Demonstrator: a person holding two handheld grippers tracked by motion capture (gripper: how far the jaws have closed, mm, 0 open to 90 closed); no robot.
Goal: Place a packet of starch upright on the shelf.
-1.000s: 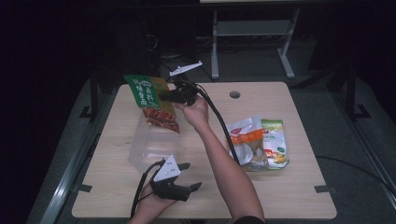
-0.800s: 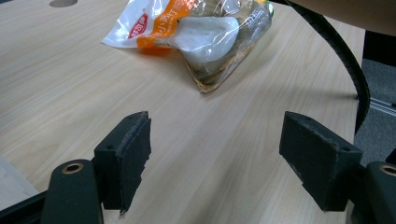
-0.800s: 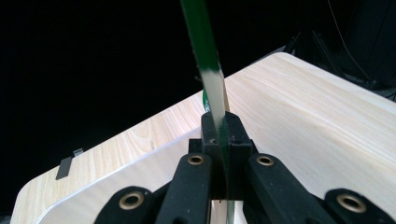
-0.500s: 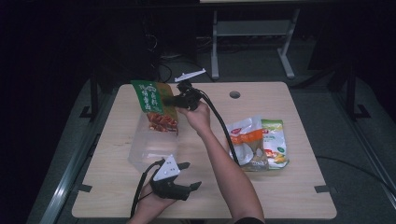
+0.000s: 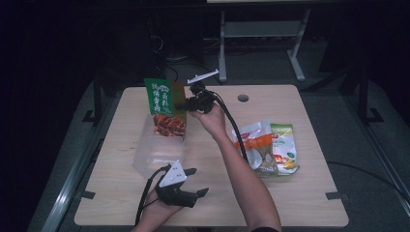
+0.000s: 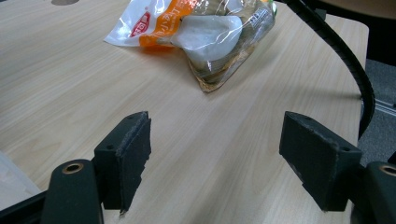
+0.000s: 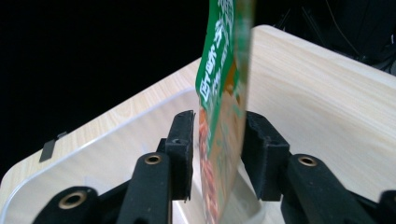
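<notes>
While the green snack bag (image 5: 164, 108) stands upright in the clear tub (image 5: 157, 152) at centre left of the high view, between the right gripper (image 5: 186, 104)'s just-loosened jaws, it looks light, crinkly and floppy, best pinched by its flat top edge; the left gripper (image 5: 193, 186) rests open.

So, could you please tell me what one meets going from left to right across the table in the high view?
Clear plastic container with the green snack packet standing in it → right gripper → orange-and-white snack bag → green-and-white snack bag.
</notes>
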